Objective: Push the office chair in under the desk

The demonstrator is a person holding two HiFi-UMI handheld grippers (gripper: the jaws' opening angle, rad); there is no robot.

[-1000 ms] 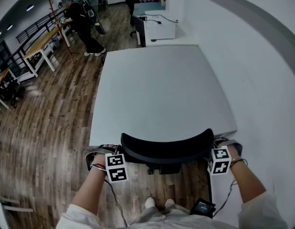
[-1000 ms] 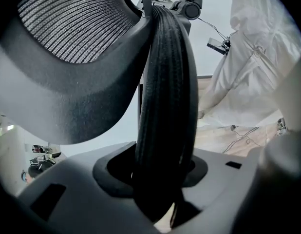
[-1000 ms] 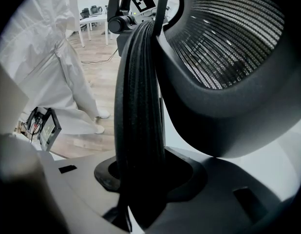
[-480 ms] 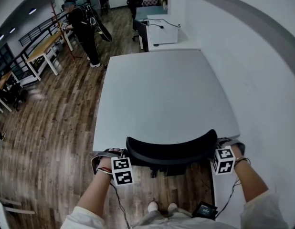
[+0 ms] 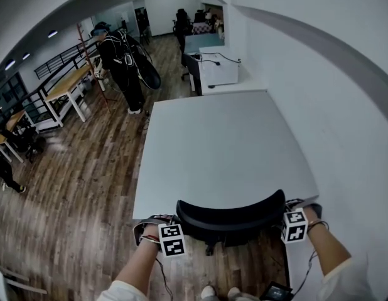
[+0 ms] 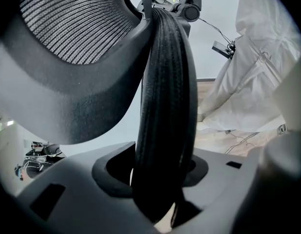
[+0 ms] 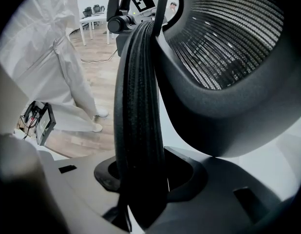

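The office chair's black curved backrest [image 5: 231,213] stands at the near edge of the white desk [image 5: 225,143], its top rim overlapping that edge. My left gripper [image 5: 164,226] is clamped on the backrest's left end and my right gripper [image 5: 296,213] on its right end. In the left gripper view the ribbed backrest edge [image 6: 165,106] runs down between the jaws of the left gripper [image 6: 160,179], which press on it. The right gripper view shows the same edge [image 7: 138,106] pinched in the right gripper [image 7: 141,179]. The seat and wheels are hidden beneath.
A white wall [image 5: 319,93] runs along the desk's right side. A person in dark clothes [image 5: 125,68] stands on the wooden floor beyond the desk's far left corner. A second desk with a white box [image 5: 216,68] lies behind. A small black device [image 5: 275,291] lies by my feet.
The head view has tilted up, so desk and chair sit lower in the picture. The person in dark clothes has walked nearer. Both grippers keep their hold on the backrest.
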